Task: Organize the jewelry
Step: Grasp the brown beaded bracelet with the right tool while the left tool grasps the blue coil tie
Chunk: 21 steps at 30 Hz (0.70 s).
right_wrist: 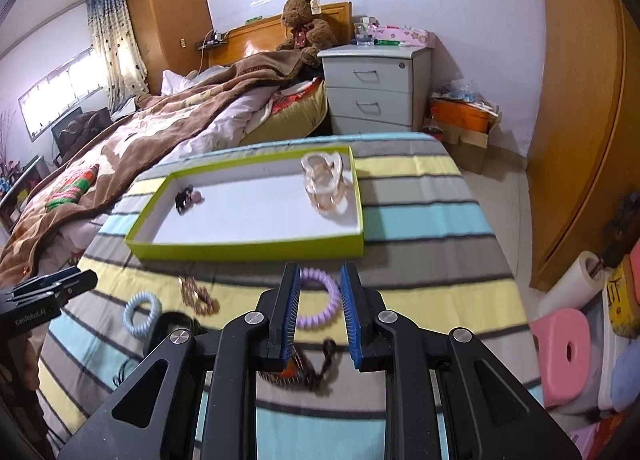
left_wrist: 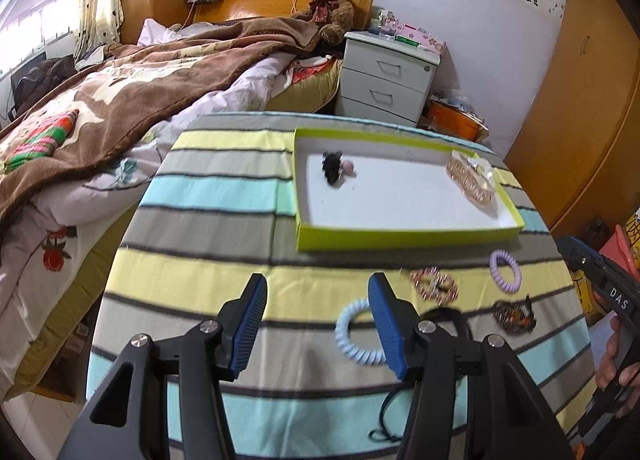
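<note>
The right hand-held gripper [right_wrist: 319, 300], jaws parted and empty, frames the purple coil hair tie [right_wrist: 320, 298] at centre frame, lying flat just before the green tray [right_wrist: 248, 250], while the wide-open left hand-held gripper [left_wrist: 318, 326] hovers farther off.

Daylight is admitted through the curtained window [left_wrist: 36, 16] at the far left, which is blown out to white in both views. The room is evenly and softly lit; only faint shadows are cast under the green tray [right_wrist: 248, 250]. Glare is seen on the headboard [right_wrist: 256, 45]. Straight lines are bent by fisheye distortion, corners are vignetted black, and slight motion blur is shown on the striped cloth [left_wrist: 208, 220].
</note>
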### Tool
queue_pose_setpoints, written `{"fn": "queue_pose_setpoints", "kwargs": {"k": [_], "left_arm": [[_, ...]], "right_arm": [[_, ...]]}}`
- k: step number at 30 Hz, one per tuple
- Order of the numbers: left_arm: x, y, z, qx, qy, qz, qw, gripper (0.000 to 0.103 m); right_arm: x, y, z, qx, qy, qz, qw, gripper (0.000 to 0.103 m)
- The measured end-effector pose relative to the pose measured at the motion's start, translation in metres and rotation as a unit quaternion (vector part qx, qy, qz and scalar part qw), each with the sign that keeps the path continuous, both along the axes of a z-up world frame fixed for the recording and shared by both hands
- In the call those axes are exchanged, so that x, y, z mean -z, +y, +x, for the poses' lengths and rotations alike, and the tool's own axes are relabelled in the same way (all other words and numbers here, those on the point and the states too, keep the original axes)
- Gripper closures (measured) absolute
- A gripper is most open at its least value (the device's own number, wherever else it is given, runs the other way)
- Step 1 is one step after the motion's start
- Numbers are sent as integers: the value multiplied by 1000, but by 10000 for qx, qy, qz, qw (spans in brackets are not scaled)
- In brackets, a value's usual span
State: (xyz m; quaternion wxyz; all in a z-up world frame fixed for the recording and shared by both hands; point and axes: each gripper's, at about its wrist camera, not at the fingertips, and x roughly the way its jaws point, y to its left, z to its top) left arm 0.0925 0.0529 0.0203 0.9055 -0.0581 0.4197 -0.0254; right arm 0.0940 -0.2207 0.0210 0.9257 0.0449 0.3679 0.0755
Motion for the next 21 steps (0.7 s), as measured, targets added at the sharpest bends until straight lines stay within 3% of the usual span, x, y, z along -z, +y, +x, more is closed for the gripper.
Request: {"fn": "queue_pose_setpoints", "kwargs": {"k": [5, 14, 21], "left_arm": [[10, 10, -14, -34, 25, -100, 9999, 48], [30, 21, -27, -81, 198, -189, 9996, 46], [36, 23, -30, -99, 285, -228, 9993, 46]], "right_arm": [[21, -2, -13, -266, 237, 52, 9994, 61], [48, 8, -9, -664, 699, 19, 9953, 60], [55, 23, -11, -851, 768, -219, 9932, 61]]}}
